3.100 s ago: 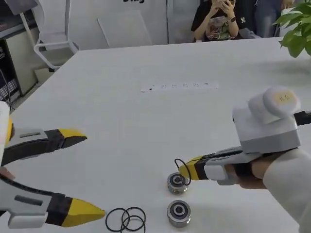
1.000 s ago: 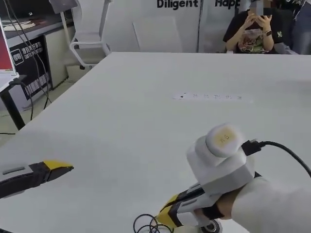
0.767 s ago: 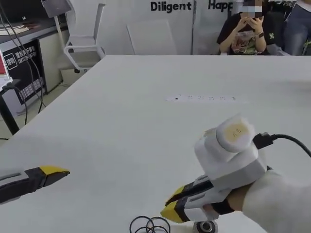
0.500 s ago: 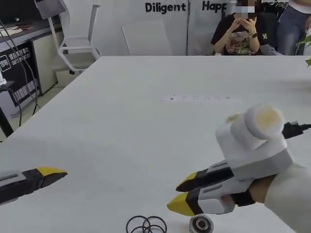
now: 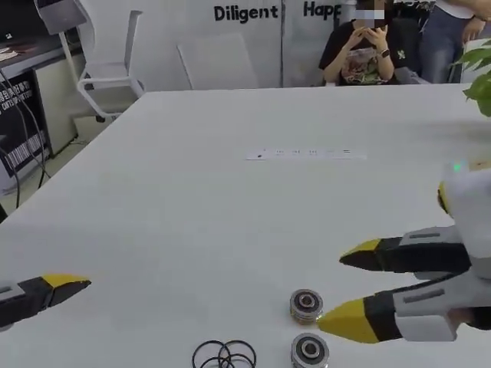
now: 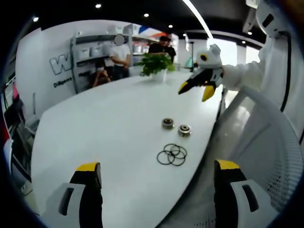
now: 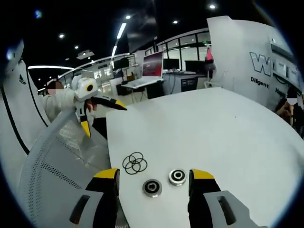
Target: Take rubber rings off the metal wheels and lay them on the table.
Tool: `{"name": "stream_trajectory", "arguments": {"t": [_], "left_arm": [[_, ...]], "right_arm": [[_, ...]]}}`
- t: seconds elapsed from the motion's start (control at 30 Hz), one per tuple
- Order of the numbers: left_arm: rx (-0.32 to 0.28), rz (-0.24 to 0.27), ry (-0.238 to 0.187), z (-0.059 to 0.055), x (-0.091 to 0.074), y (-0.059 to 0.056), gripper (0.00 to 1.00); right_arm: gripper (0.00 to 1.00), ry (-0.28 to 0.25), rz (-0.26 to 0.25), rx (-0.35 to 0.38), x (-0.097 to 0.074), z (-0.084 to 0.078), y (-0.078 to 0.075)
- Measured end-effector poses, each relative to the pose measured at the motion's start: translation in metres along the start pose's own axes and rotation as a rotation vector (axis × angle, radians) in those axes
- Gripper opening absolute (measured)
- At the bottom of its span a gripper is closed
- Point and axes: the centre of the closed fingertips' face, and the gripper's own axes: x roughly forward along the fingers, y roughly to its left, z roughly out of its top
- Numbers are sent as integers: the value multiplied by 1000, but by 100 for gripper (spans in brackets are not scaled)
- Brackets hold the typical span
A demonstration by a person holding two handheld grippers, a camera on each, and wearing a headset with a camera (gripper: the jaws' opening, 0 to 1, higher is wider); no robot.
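Right hand: we log the right gripper (image 5: 331,291), white body with black jaws and yellow tips, at the lower right of the head view. Its jaws stand apart with nothing between them.
Left hand: the left gripper (image 6: 156,166), of the same make, has its jaws spread wide in its own view and holds nothing. In the head view we see one of its yellow tips at the lower left edge.
Wheels: two small round metal wheels with dark hubs lie flat at lower centre of the head view. The upper wheel (image 5: 306,303) and the lower wheel (image 5: 310,351) are near each other but apart. The right gripper's lower tip sits just right of the upper wheel; we cannot tell if it touches.
Right gripper view: both wheels sit low in the frame, between the two jaw tips.
Rings: a cluster of thin black rubber rings (image 5: 224,355), overlapping, lies flat at bottom centre of the head view, left of the lower wheel and apart from it. We cannot tell whether either wheel carries a ring.
Table: a broad white tabletop (image 5: 230,207) bears wheels and rings alike.
Background: a seated person (image 5: 360,46) at top right, a white chair (image 5: 107,61) at upper left, green leaves (image 5: 479,77) at the right edge.
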Motion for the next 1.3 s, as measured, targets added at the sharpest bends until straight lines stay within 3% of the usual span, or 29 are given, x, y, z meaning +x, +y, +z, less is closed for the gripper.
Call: {"name": "stream_trajectory", "arguments": {"t": [0.13, 0.17, 0.33, 0.43, 0.57, 0.7, 0.9, 1.3], "left_arm": [[-14, 2, -3, -1, 0, 0, 100], [-17, 4, -3, -2, -1, 0, 100], [-32, 8, 0, -6, -2, 0, 100], [-41, 14, 6, -9, -3, 1, 100], [-63, 18, -2, -10, -3, 2, 100], [-82, 34, 0, -12, -2, 3, 100], [-107, 33, -11, -12, 0, -1, 100], [-184, 69, -26, -15, -2, 2, 100]], "right_arm": [[79, -31, -48, 55, -11, -12, -4], [81, -35, -57, 62, -13, -15, -4], [84, -33, -92, 119, -22, -38, -5], [87, 3, -88, 166, -22, -53, -3], [91, 26, -104, 168, -24, -66, -3], [91, 39, -112, 176, -26, -74, -1], [99, 62, -127, 224, -25, -91, 1], [99, 46, -169, 306, -35, -104, -2]]}}
